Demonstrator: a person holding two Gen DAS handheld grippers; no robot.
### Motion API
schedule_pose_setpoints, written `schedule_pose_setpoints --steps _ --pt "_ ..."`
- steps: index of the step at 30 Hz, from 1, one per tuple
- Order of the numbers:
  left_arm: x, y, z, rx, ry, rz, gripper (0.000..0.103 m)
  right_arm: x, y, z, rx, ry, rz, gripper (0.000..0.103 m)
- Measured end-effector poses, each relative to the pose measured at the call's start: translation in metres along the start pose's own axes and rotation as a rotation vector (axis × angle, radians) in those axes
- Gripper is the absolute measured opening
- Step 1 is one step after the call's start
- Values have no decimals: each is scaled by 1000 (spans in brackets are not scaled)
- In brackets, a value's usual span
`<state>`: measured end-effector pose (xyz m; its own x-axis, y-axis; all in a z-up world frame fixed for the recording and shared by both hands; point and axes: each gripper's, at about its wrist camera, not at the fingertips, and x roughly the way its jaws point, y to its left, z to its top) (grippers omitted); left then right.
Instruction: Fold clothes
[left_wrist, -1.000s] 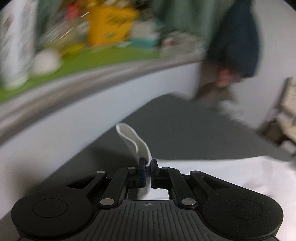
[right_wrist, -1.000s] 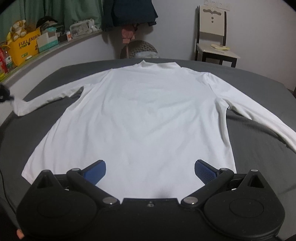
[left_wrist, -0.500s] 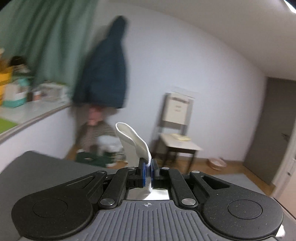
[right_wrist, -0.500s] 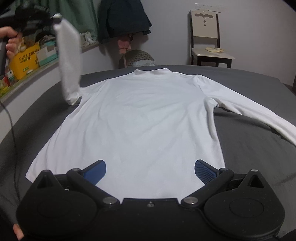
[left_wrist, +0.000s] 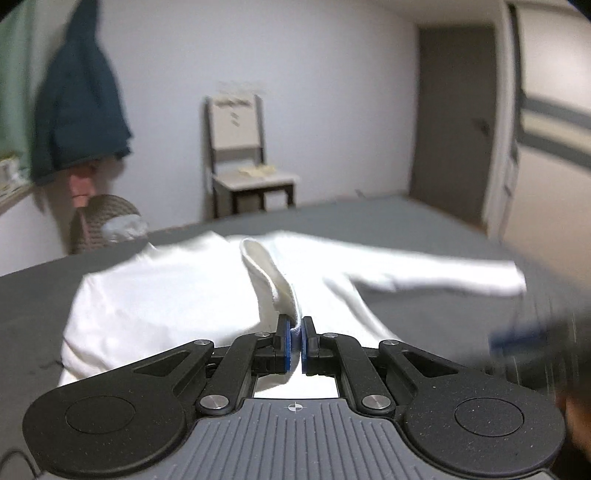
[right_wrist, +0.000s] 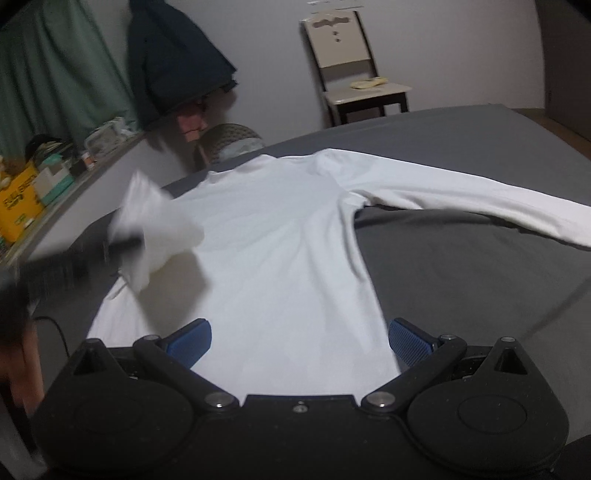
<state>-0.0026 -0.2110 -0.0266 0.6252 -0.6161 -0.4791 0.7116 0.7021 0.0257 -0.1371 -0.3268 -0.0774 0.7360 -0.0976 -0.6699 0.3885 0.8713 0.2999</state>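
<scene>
Across the grey bed (right_wrist: 461, 280) lies a white shirt (right_wrist: 280, 266), its sleeve cuff (left_wrist: 271, 280) pinched in the left gripper (left_wrist: 294, 345) at nine o'clock; lay it flat across the chest, while the right gripper (right_wrist: 299, 341) waits wide.

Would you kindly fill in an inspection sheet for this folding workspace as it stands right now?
Surface: dark grey bed cover, a few creases.
Job's things: white long-sleeved top lies flat; one sleeve lifted over the body, the other sleeve stretched out flat.
Clutter: nothing seen on the bed besides the top.
Grippers: left hand-held gripper shut on the sleeve cuff; right hand-held gripper open, empty, above the hem.
Cables: thin dark cable at the bed's left edge.
Surroundings: chair, hanging dark jacket, green curtain, cluttered shelf, door.
</scene>
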Motion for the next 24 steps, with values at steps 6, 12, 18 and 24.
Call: schedule_pose_setpoints --steps 6,12,18,24 --pt "-10 -23 -21 127 24 -30 4 15 -27 3 172 75 186 103" --pt "-16 -49 -45 256 103 -21 4 36 -32 8 289 117 340 102" --pt "-16 -76 -56 336 140 -4 5 63 -6 15 196 183 246 93" --pt "-22 -85 -59 327 129 6 5 98 -5 12 235 305 230 68"
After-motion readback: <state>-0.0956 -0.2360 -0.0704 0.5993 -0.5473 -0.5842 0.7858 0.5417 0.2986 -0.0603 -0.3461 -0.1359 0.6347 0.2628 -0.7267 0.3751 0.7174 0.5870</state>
